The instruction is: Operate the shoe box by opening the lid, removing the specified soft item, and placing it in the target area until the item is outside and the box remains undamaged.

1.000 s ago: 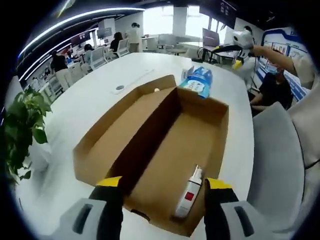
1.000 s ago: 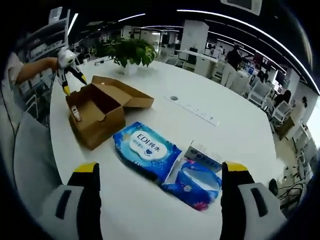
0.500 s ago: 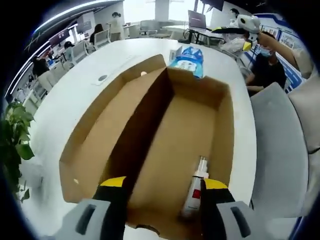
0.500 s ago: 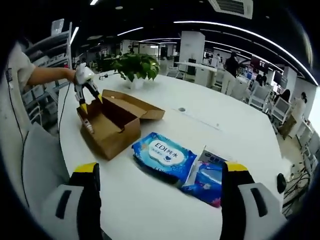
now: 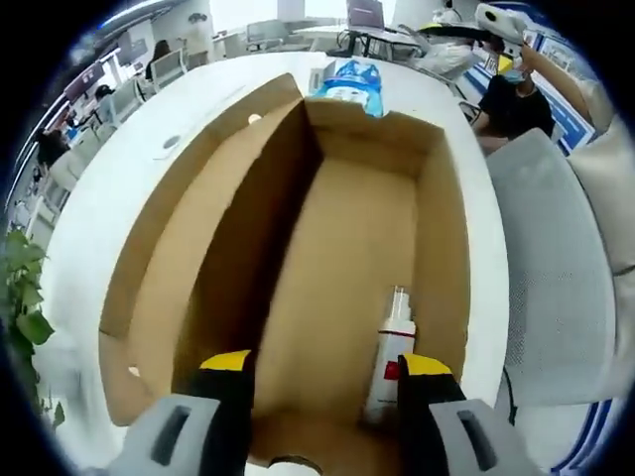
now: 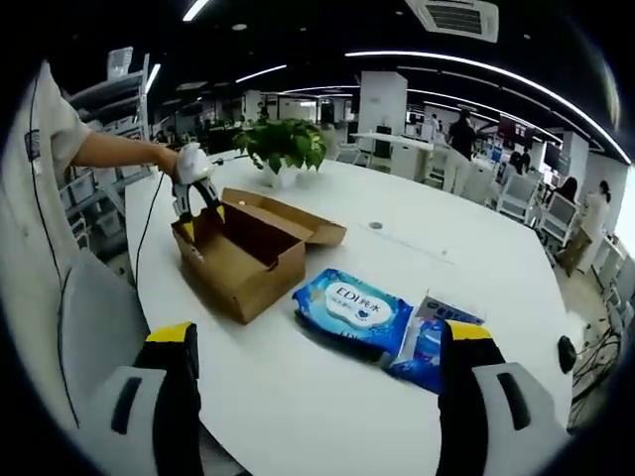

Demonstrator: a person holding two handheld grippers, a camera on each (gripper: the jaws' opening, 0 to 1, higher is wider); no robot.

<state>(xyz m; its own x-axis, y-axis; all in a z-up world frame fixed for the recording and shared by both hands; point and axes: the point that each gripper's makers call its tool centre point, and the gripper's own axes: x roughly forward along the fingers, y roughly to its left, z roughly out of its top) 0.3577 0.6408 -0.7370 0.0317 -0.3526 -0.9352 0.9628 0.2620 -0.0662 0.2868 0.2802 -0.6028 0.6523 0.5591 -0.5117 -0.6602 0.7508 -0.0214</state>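
shoe box (image 5: 337, 248) lid open on the white surface (image 6: 327, 397), spray bottle (image 5: 392, 352) inside by the near wall. my left gripper (image 5: 322, 372) has closed in over it, fingers spread, empty. right gripper (image 6: 317, 347) backed off, fingers open; wipes pack (image 6: 352, 307) already outside.

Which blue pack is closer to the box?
The bigger, light blue wipes pack with the white label lies nearer the shoe box. The darker blue pack sits beyond it, farther from the box.

A potted plant (image 6: 283, 149) stands on the white table (image 6: 327, 397). A grey chair (image 5: 551, 268) sits beside the table, with office desks beyond
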